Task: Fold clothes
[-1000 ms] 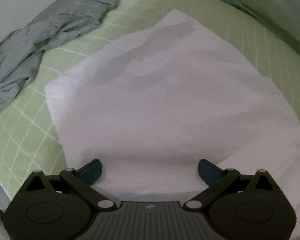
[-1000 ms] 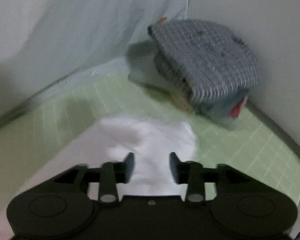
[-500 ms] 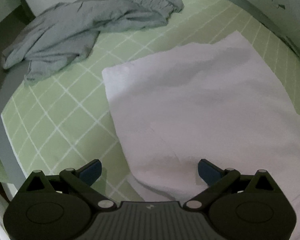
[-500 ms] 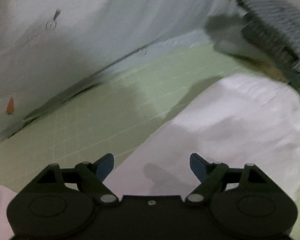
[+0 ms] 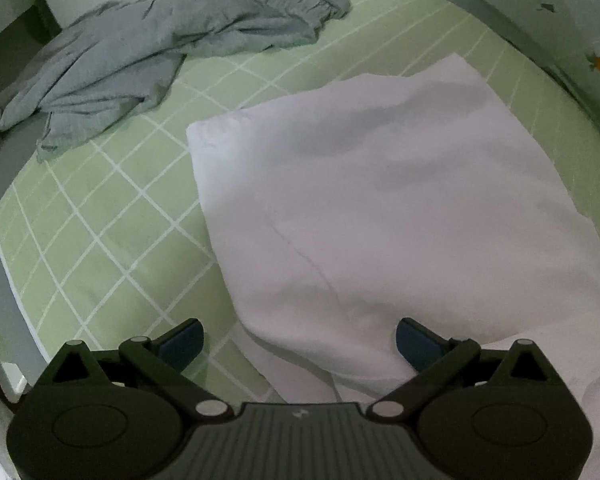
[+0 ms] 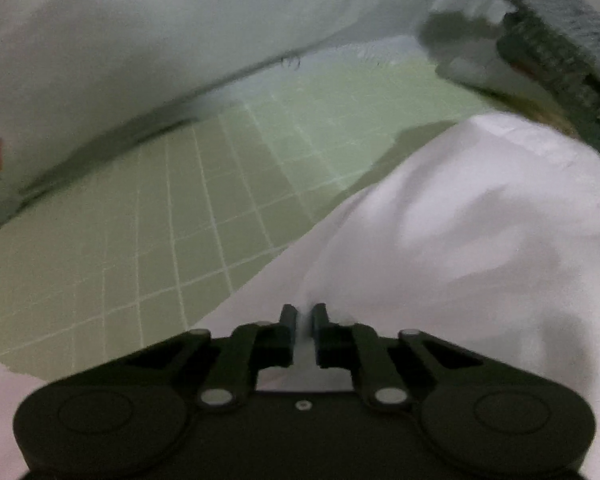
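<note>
Right wrist view shows the right claw pinching an edge of the white garment spread on the green checked bed, likely for a fold, while the left claw hovers spread above it.

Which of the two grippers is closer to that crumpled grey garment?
Left. The left gripper hangs open over the white cloth, with the grey garment lying ahead; the right gripper pinches white cloth, no grey garment in its view.
</note>
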Demonstrator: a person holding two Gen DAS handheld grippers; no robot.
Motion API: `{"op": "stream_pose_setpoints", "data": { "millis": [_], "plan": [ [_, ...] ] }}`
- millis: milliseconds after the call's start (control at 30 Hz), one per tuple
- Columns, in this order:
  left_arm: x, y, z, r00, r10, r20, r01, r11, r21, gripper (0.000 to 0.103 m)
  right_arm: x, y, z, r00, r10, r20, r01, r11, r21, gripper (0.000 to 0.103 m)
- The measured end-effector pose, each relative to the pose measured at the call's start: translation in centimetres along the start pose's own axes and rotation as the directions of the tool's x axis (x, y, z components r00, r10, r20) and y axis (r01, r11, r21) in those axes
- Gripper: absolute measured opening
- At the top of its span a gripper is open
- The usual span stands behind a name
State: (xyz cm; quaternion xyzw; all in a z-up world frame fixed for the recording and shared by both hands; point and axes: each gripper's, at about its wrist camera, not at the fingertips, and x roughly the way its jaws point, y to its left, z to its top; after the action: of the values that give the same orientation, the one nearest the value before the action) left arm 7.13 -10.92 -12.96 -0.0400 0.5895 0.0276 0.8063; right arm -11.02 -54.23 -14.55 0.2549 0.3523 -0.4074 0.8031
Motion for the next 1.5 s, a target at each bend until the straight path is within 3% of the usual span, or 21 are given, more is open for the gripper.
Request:
{"op": "stream_pose_setpoints", "data": {
  "millis": [267, 400, 533, 633, 733, 900, 1067, 1167, 1333, 1400, 1500],
  "plan": [
    [-2.6, 0.1, -1.8, 0.998, -0.042, 0.051, 0.039, 0.997, 0.066, 0.101, -8.7, -7.1, -3.6, 0.999, -0.007, 0.051, 0.005, 0.999, 0.047, 0.007],
    [-3.9, 0.6, -3.4, 0.996, -0.068, 0.062, 0.062, 0.994, 0.088, 0.101, -9.9, -9.3, -6.6, 1.000, -0.022, -0.021, 0.022, 0.999, 0.023, 0.006],
    [-4.9, 1.0, -5.0, 0.994, -0.093, 0.064, 0.086, 0.991, 0.102, 0.101, -9.9, -9.0, -7.1, 0.998, -0.025, -0.050, 0.024, 0.999, -0.022, 0.007],
    [-5.3, 1.3, -5.5, 0.992, -0.100, 0.071, 0.093, 0.991, 0.095, 0.101, -10.4, -7.8, -6.1, 1.000, -0.030, -0.001, 0.030, 0.997, -0.067, 0.014],
    [-5.6, 2.2, -5.5, 0.989, -0.115, 0.088, 0.113, 0.993, 0.035, 0.101, -11.1, -6.4, -5.1, 0.998, -0.020, 0.064, 0.027, 0.994, -0.108, 0.043],
    [-6.2, 4.4, -4.9, 0.984, -0.111, 0.139, 0.119, 0.992, -0.050, 0.099, -11.3, -2.9, -4.1, 0.992, 0.061, 0.108, -0.038, 0.980, -0.196, 0.049],
    [-4.6, 7.2, -2.4, 0.984, -0.126, 0.125, 0.137, 0.987, -0.086, 0.083, -9.7, 2.2, -4.3, 0.988, 0.131, 0.083, -0.110, 0.968, -0.224, 0.055],
    [-2.8, 8.3, 0.0, 0.984, -0.153, 0.092, 0.161, 0.983, -0.090, 0.080, -8.4, 5.1, -4.3, 0.984, 0.170, 0.042, -0.160, 0.969, -0.189, 0.061],
    [0.2, 9.4, 3.1, 0.989, -0.135, 0.067, 0.142, 0.983, -0.116, 0.081, -5.7, 10.3, -4.6, 0.977, 0.204, -0.053, -0.210, 0.969, -0.132, 0.074],
    [1.1, 9.7, 4.0, 0.989, -0.138, 0.053, 0.143, 0.983, -0.116, 0.081, -4.3, 12.2, -4.9, 0.975, 0.195, -0.102, -0.205, 0.974, -0.094, 0.076],
    [2.2, 9.9, 5.3, 0.987, -0.151, 0.046, 0.155, 0.983, -0.098, 0.081, -2.6, 14.5, -5.7, 0.977, 0.126, -0.169, -0.136, 0.990, -0.044, 0.078]
  ]
}}
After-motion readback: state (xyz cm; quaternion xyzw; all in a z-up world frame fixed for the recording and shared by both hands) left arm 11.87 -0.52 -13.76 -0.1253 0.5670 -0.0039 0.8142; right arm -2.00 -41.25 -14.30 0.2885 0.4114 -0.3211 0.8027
